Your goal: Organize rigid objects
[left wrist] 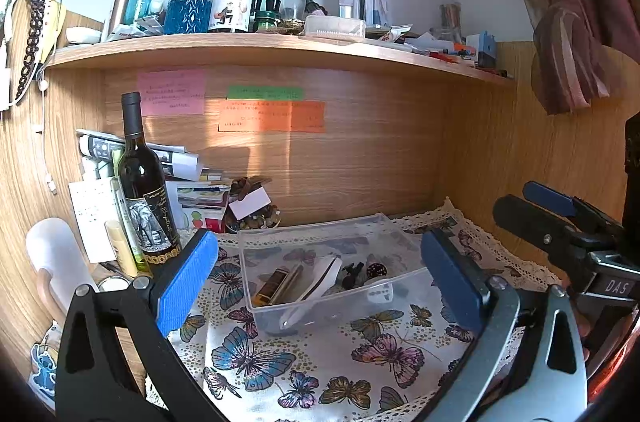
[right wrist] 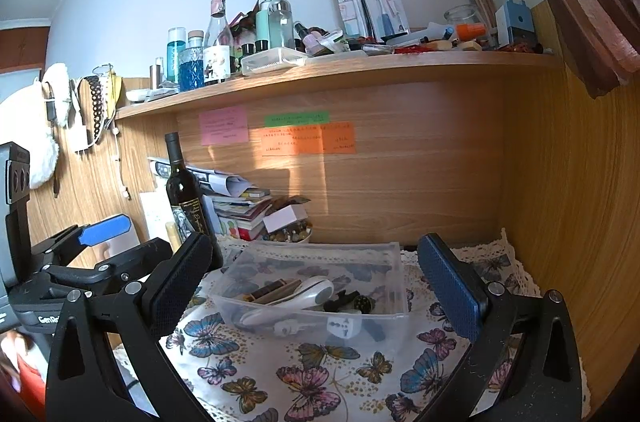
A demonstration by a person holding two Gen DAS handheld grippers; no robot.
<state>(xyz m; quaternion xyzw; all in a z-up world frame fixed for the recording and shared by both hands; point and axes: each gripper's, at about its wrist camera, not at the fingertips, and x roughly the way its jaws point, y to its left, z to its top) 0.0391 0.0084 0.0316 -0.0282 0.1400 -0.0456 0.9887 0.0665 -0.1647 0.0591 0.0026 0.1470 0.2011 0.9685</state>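
Left gripper (left wrist: 320,278) and right gripper (right wrist: 316,282): fingers spread, empty, clear bin (left wrist: 320,242) ahead between them. Right view alone shows white dice (right wrist: 343,327) under bin's front.

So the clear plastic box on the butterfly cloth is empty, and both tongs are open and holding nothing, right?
Not empty. The clear plastic box holds several small items, including a white handheld device; the right wrist view shows this. It does sit on the butterfly cloth, and both tongs, left and right, are open, holding nothing.
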